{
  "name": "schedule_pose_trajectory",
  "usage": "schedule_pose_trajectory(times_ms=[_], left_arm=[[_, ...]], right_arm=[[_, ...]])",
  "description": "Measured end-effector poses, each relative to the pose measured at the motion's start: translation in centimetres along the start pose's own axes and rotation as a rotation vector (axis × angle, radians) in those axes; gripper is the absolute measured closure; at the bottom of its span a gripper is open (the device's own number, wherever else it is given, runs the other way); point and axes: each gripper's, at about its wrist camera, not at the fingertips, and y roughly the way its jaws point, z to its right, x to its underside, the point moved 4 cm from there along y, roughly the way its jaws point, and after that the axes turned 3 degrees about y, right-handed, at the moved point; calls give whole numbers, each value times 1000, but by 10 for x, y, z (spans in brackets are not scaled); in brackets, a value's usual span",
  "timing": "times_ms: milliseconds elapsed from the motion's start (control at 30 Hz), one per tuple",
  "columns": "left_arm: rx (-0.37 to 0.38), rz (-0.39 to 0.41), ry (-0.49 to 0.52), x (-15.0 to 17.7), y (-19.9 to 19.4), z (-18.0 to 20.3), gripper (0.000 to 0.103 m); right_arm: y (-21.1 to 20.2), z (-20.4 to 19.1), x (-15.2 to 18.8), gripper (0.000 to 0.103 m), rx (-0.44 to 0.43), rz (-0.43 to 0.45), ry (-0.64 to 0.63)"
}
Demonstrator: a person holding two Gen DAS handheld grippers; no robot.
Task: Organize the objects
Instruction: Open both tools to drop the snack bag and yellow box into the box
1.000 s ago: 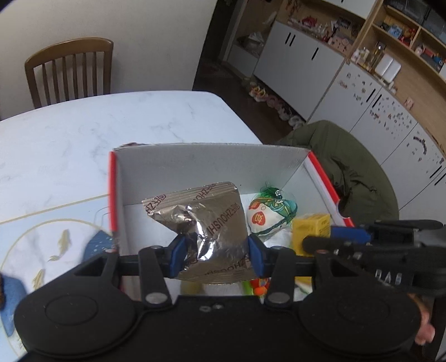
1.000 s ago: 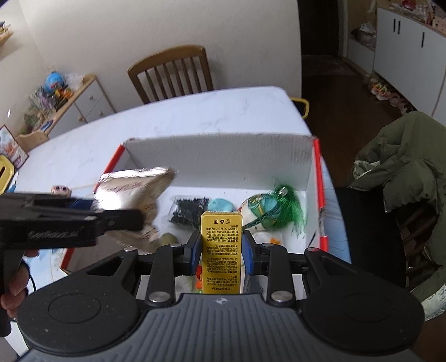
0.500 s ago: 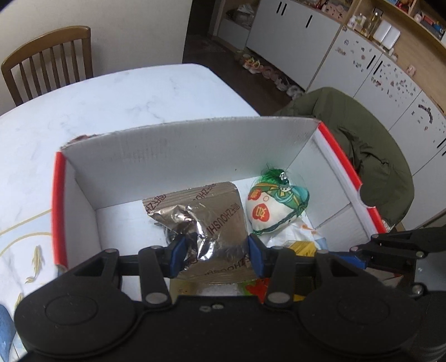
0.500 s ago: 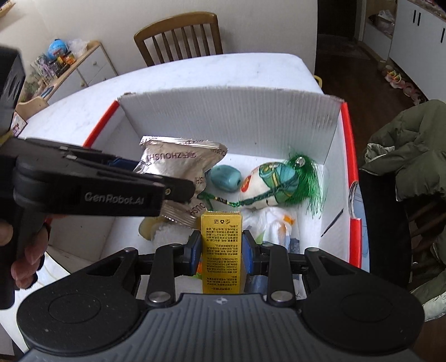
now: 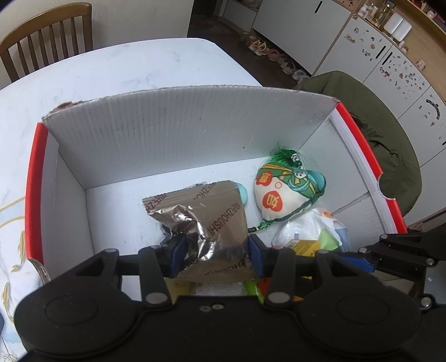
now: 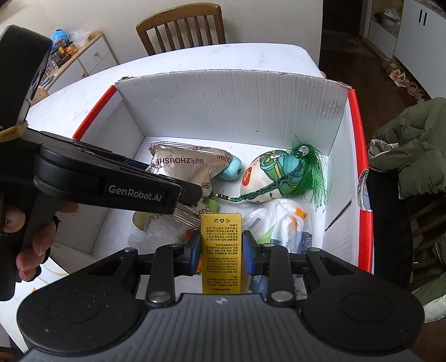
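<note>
A white cardboard box (image 5: 178, 131) (image 6: 231, 108) with red edges stands open on the table. My left gripper (image 5: 214, 247) is shut on a crinkled silver snack bag (image 5: 206, 220) (image 6: 181, 167), held low inside the box. My right gripper (image 6: 221, 249) is shut on a flat yellow box (image 6: 221, 250) over the box's near side. On the box floor lie a stuffed charm with a green tassel (image 5: 287, 192) (image 6: 278, 175), a teal toy (image 6: 230, 168) and a white plastic bag (image 6: 278, 220).
The box sits on a white marble table (image 5: 111, 66). A wooden chair (image 6: 181, 25) stands at the far end. A green jacket (image 6: 412, 156) hangs over a chair to the right. A person's hand (image 6: 30, 245) holds the left gripper handle.
Both grippers have moved forward and down into the box with their loads. The snack bag now hangs near the box floor, and the yellow box is over the plastic bag.
</note>
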Motion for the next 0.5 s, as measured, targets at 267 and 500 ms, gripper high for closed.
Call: schedule_pose_trajectory(times_ms=[267,500], left_arm=[[-19,20,-2,0,-6,-1,38],[-11,64,-18,0,-24,-2,35]], right_arm=[[-10,1,-3,72,-16,23,-3],[-28,1,-5,60,-32,62,7]])
